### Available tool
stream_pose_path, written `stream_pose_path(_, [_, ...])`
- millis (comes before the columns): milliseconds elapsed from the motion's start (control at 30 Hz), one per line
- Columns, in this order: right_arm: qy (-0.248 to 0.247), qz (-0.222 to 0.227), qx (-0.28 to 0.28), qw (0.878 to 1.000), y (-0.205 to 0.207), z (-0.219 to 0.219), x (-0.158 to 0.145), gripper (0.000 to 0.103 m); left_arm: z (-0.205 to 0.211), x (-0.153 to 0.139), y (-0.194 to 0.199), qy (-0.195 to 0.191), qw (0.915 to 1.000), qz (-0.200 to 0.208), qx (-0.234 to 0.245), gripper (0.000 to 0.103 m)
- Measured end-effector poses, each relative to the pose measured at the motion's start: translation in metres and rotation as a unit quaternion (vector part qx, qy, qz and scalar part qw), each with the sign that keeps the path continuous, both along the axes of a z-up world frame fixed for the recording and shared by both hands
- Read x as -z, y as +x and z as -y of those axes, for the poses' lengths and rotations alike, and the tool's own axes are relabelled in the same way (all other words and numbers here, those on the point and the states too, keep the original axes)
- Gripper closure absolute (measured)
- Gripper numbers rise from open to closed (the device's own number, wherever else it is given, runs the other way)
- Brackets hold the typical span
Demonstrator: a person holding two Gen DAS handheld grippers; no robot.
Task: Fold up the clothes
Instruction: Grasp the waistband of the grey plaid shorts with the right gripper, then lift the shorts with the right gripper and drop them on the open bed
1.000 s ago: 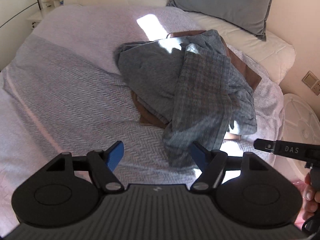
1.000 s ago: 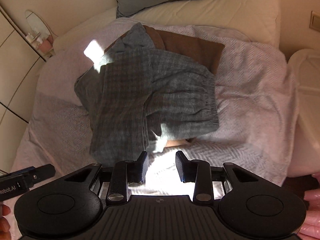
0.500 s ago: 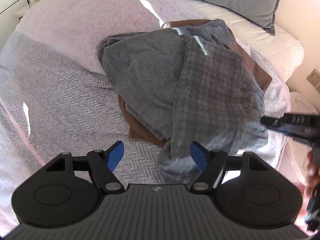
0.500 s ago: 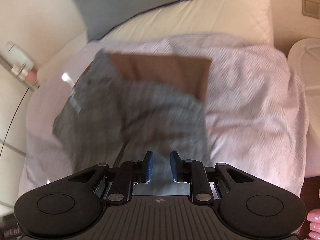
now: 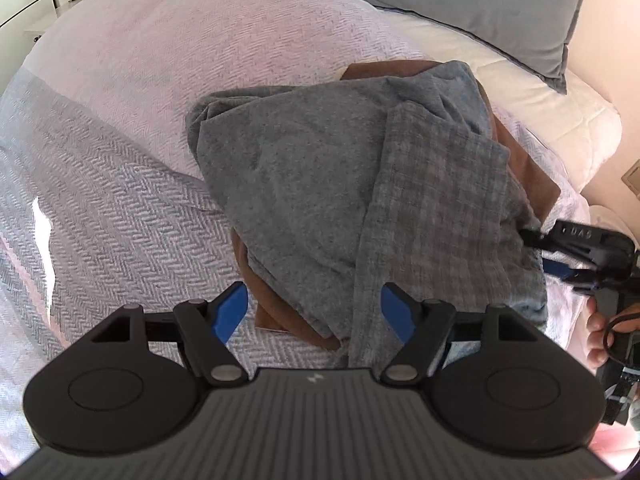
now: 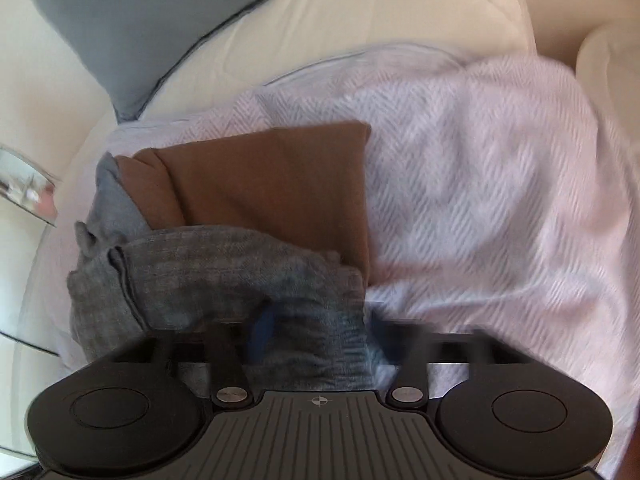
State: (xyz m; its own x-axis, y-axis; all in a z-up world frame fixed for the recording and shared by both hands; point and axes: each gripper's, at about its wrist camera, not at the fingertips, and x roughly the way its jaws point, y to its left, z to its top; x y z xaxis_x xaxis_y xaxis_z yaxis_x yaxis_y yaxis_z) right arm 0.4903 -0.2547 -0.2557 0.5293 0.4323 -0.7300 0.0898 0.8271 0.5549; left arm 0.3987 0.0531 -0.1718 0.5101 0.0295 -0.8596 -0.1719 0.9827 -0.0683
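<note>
Left wrist | grey garment (image 5: 360, 208) ahead of open left gripper (image 5: 314, 310)

Left view: from behind the left gripper (image 5: 314, 308), tilted steeply down over the bed (image 5: 120, 208), facing the pillow (image 5: 472, 4); clothes (image 5: 320, 184) near, filling the middle.
Right view: from behind the right gripper (image 6: 320, 328), tilted down, very near the clothes (image 6: 224, 272), blurred.
Shared: clothes, brown cloth (image 6: 272, 176), pillow (image 6: 132, 12), bed (image 6: 500, 184).
Cross-sight: right gripper (image 5: 560, 256) at left view's right edge.
</note>
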Motion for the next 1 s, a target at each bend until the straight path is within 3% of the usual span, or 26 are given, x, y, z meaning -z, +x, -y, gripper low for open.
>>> stream_pose_path(67, [-0.010, 0.023, 0.000, 1.000, -0.010, 0.001, -0.010, 0.084, -0.002, -0.002, -0.002, 0.001, 1.0000, 0.001, -0.003, 0.033])
stream_pose_path(167, [-0.082, 0.119, -0.038, 0.989, -0.039, -0.006, -0.051, 0.085, -0.006, -0.005, -0.011, 0.004, 0.9999, 0.002, -0.013, 0.033])
stream_pose_path(233, [-0.146, 0.201, -0.092, 0.964, -0.066, -0.024, -0.082, 0.085, -0.011, -0.009, -0.021, 0.005, 0.9997, 0.005, -0.023, 0.033])
stream_pose_path(333, [-0.227, 0.317, -0.172, 0.905, -0.106, -0.051, -0.124, 0.085, -0.019, -0.019, -0.041, 0.007, 0.9990, 0.010, -0.044, 0.033])
stream_pose_path(367, [-0.228, 0.343, -0.188, 0.892, -0.116, -0.057, -0.135, 0.085, -0.022, -0.023, -0.049, 0.007, 0.9985, 0.013, -0.053, 0.033])
stream_pose_path(433, [-0.185, 0.377, -0.204, 0.885, -0.134, -0.064, -0.159, 0.086, -0.030, -0.033, -0.067, 0.004, 0.9972, 0.023, -0.072, 0.033])
stream_pose_path(500, [-0.171, 0.410, -0.227, 0.867, -0.152, -0.078, -0.180, 0.086, -0.038, -0.045, -0.090, 0.002, 0.9950, 0.036, -0.094, 0.033])
stream_pose_path(567, [-0.173, 0.449, -0.260, 0.837, -0.173, -0.098, -0.201, 0.086, -0.047, -0.060, -0.119, 0.004, 0.9914, 0.053, -0.120, 0.033])
stream_pose_path(633, [-0.129, 0.470, -0.293, 0.823, -0.194, -0.115, -0.225, 0.086, -0.057, -0.077, -0.156, 0.009, 0.9858, 0.072, -0.151, 0.033])
stream_pose_path(700, [-0.100, 0.501, -0.326, 0.795, -0.222, -0.135, -0.249, 0.086, -0.068, -0.094, -0.198, 0.014, 0.9780, 0.090, -0.187, 0.033])
stream_pose_path(833, [-0.011, 0.544, -0.378, 0.749, -0.283, -0.167, -0.298, 0.086, -0.088, -0.124, -0.301, 0.029, 0.9553, 0.121, -0.268, 0.033])
stream_pose_path(1000, [0.084, 0.535, -0.443, 0.715, -0.362, -0.211, -0.344, 0.086, -0.102, -0.152, -0.450, 0.052, 0.9127, 0.139, -0.381, 0.033])
